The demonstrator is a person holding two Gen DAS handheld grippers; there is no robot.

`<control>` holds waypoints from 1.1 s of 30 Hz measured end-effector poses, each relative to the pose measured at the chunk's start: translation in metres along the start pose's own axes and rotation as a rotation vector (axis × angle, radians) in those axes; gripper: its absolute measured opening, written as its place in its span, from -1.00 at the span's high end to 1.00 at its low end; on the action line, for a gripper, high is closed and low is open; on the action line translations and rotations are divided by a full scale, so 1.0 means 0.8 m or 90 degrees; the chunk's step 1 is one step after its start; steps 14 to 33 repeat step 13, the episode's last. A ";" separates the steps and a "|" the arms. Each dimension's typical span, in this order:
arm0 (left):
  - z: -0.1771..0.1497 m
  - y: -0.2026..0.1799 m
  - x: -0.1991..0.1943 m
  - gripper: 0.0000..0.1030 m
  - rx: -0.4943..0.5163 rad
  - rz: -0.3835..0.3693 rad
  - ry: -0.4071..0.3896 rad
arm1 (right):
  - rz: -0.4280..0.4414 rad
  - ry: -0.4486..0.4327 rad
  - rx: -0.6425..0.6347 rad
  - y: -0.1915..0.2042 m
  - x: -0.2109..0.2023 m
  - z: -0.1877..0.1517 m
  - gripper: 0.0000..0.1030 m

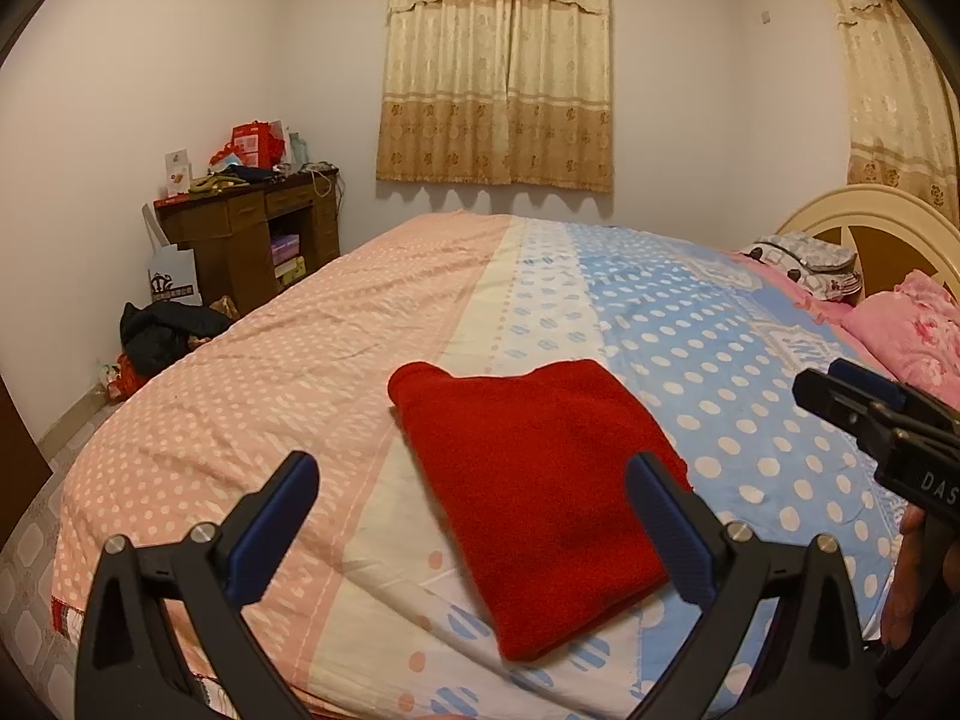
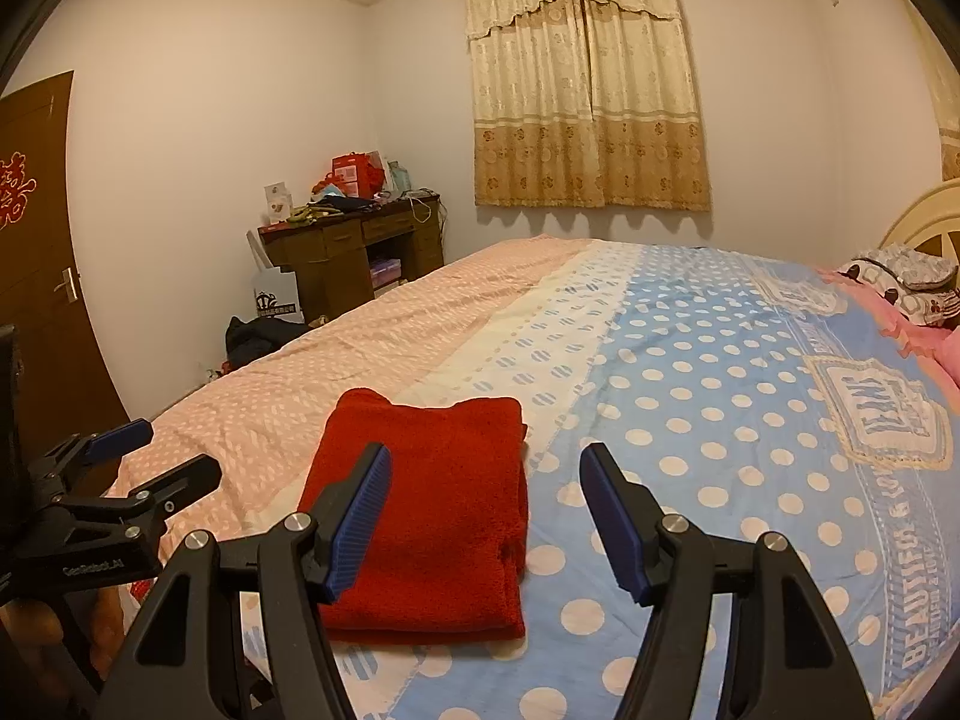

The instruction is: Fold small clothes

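Note:
A red knitted garment (image 1: pixel 540 492) lies folded into a flat rectangle on the dotted bedspread (image 1: pixel 300 372), near the bed's front edge. My left gripper (image 1: pixel 474 474) hovers above its near end, open, with nothing between its blue pads. In the right wrist view the same red garment (image 2: pixel 444 516) lies a little left of centre. My right gripper (image 2: pixel 486 468) hangs over its right edge, open and empty. Each gripper shows in the other's view: the right gripper (image 1: pixel 840 390) at the right edge, the left gripper (image 2: pixel 174 450) at the lower left.
Pillows (image 1: pixel 912 330) and a cream headboard (image 1: pixel 864 216) are at the right. A cluttered brown desk (image 1: pixel 252 228) stands against the far wall, with dark clothes (image 1: pixel 162 330) on the floor beside it. A brown door (image 2: pixel 42 252) is at the left.

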State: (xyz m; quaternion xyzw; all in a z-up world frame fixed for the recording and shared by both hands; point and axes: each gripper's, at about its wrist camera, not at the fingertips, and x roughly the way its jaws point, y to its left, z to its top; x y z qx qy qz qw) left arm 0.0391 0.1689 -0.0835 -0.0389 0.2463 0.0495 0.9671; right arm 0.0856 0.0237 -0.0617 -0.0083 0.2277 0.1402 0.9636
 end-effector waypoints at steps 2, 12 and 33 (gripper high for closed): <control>-0.001 0.000 0.002 -1.00 -0.002 0.002 0.003 | 0.001 0.002 -0.001 0.001 0.001 -0.001 -0.28; -0.007 -0.009 0.002 -1.00 0.023 0.008 -0.006 | 0.004 0.002 -0.002 0.002 0.001 -0.001 -0.28; -0.006 -0.010 0.001 -1.00 0.025 0.008 -0.007 | 0.003 0.001 -0.002 0.003 0.000 -0.001 -0.28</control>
